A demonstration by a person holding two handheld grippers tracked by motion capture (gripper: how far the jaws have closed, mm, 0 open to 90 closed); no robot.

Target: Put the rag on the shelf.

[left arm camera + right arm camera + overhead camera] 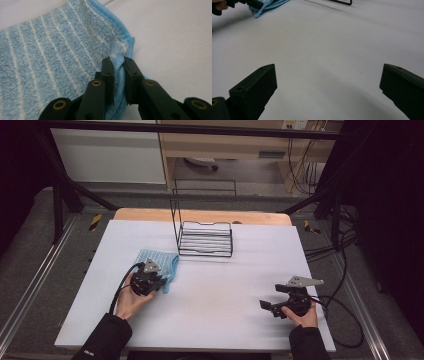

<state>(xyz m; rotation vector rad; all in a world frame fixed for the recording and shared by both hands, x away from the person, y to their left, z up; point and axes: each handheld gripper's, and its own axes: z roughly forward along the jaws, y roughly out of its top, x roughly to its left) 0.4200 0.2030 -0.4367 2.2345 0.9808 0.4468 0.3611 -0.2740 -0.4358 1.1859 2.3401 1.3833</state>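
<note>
The left gripper (118, 65) has its two black jaws pinched tight on a bunched fold at the hemmed edge of a blue towel with white stripes (50, 57). Seen from the high view, that gripper (159, 281) sits at the near right side of the towel (155, 257), which lies partly crumpled on the left half of the white table (210, 305), just in front and to the left of a black wire rack (205, 239). The rack stands toward the far middle of the table.

The right gripper (328, 85) has its jaws spread wide with nothing between them, above bare tabletop. In the high view it (267, 306) is near the table's front right edge, well apart from the towel.
</note>
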